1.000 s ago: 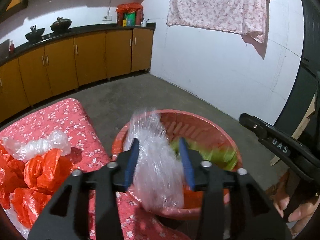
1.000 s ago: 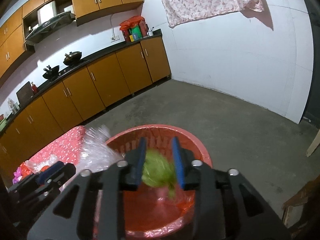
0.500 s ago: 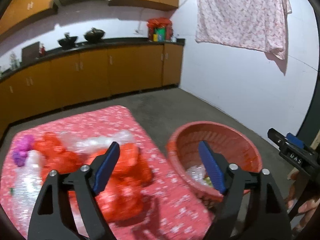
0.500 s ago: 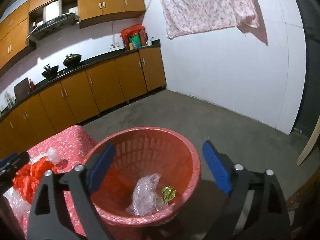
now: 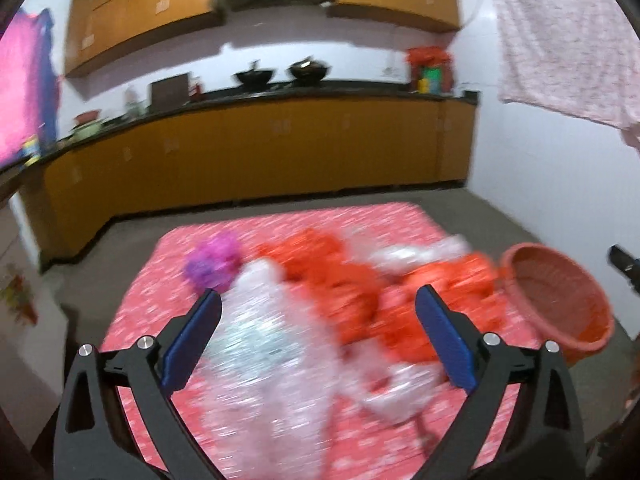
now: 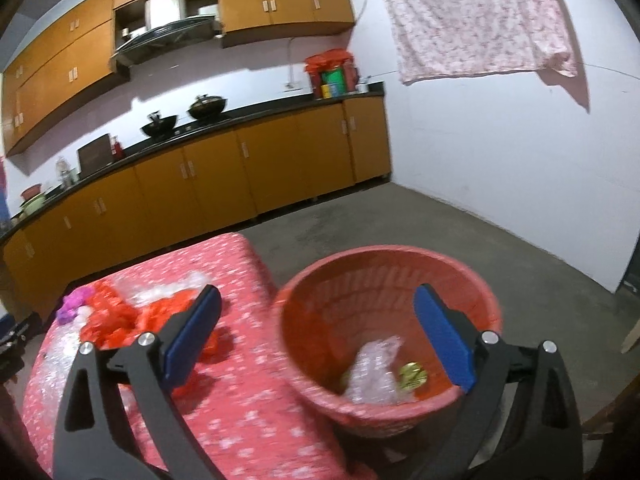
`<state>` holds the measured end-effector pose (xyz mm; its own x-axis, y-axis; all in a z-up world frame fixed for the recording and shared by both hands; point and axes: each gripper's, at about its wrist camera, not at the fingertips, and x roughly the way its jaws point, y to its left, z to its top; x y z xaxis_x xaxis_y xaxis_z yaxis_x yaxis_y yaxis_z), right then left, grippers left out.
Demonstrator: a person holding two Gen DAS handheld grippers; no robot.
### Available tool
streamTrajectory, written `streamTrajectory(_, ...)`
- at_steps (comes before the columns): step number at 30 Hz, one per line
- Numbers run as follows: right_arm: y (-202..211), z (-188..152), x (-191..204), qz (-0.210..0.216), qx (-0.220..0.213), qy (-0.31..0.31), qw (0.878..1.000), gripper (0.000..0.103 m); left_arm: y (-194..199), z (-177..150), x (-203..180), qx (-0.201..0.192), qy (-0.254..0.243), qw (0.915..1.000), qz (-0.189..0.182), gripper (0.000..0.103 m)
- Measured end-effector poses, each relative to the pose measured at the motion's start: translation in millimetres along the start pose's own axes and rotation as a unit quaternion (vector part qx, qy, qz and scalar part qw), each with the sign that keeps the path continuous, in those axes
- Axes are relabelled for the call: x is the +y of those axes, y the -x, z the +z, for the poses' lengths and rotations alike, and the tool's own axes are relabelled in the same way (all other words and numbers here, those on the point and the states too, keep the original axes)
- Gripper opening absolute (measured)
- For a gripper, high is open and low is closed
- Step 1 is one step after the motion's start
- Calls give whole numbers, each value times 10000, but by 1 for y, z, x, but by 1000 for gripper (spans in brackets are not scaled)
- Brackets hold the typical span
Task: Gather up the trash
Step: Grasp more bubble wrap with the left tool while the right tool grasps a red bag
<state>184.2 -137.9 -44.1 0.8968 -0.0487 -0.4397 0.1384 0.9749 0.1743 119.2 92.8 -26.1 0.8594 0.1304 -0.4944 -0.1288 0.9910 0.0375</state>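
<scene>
Two grippers are in view, and both stand with jaws spread wide and nothing between the pads. The left gripper [image 5: 318, 334] hangs over the table [image 5: 160, 304], which wears a red flowered cloth, with a heap of trash below it: a clear plastic bag [image 5: 264, 344] nearest, crumpled orange-red bags [image 5: 332, 276] behind it, a small purple wad [image 5: 214, 262] at the far left of the heap, and more clear film [image 5: 416, 254] toward the basket side. The left view is smeared by motion, so fine edges cannot be read. The right gripper [image 6: 318, 334] hangs above the red basket [image 6: 320, 360], which sits just beside the table's right edge and already contains a clear plastic wad [image 6: 374, 368] and a small green-gold scrap [image 6: 412, 374]. Judgement: the step in hand is the reach for another piece, with most of the heap not yet collected. The next move calls for lowering the left gripper onto the clear plastic bag, closing on a gathered fold and not on a loose skin, then carrying it to the basket. The clear plastic bag appears elongated, its long axis running from the near edge of the table away toward the purple wad, roughly in line with the fingers; a slight turn of the wrist would set the pads across it. Soft film may slip or drag neighbouring bags along.
</scene>
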Motion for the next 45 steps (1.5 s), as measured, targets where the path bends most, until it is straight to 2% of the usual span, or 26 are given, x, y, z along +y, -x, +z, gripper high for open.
streamTrajectory(3, 0, -7, 20, 159, 86, 145, 9997, 95, -8, -15, 23, 299, 149, 9994, 107, 96)
streamTrajectory(7, 2, -16, 45, 317, 145, 317, 9989, 95, -23, -33, 41, 701, 269, 9972, 49, 80)
streamTrajectory(12, 7, -21, 65, 415, 167, 447, 9980, 95, -35, -46, 50, 918, 315, 9953, 0, 78)
streamTrajectory(15, 5, -22, 71, 445, 226, 479, 9976, 95, -42, -52, 50, 1057, 300, 9939, -25, 71)
streamTrajectory(17, 4, -23, 73, 462, 268, 516, 9972, 95, -46, -56, 52, 1160, 354, 9926, -78, 57)
streamTrajectory(18, 3, -23, 74, 467, 283, 532, 9971, 95, -45, -56, 51, 1180, 376, 9923, -93, 53)
streamTrajectory(20, -1, -23, 76, 472, 317, 569, 9968, 95, -45, -58, 52, 1201, 417, 9917, -180, 34)
streamTrajectory(23, -3, -25, 77, 482, 368, 562, 9966, 95, -40, -58, 52, 1125, 373, 9926, -262, 18)
streamTrajectory(25, -5, -26, 78, 498, 407, 551, 9964, 95, -37, -56, 53, 1052, 351, 9934, -279, 14)
streamTrajectory(30, -11, -31, 84, 579, 505, 650, 9949, 94, -27, -44, 57, 796, 429, 9953, -344, 12)
streamTrajectory(34, -19, -35, 93, 716, 646, 738, 9926, 83, -22, -34, 61, 609, 457, 9966, -318, 12)
streamTrajectory(45, -45, -43, 130, 921, 879, 928, 9875, 82, -23, -25, 73, 443, 525, 9976, -96, 12)
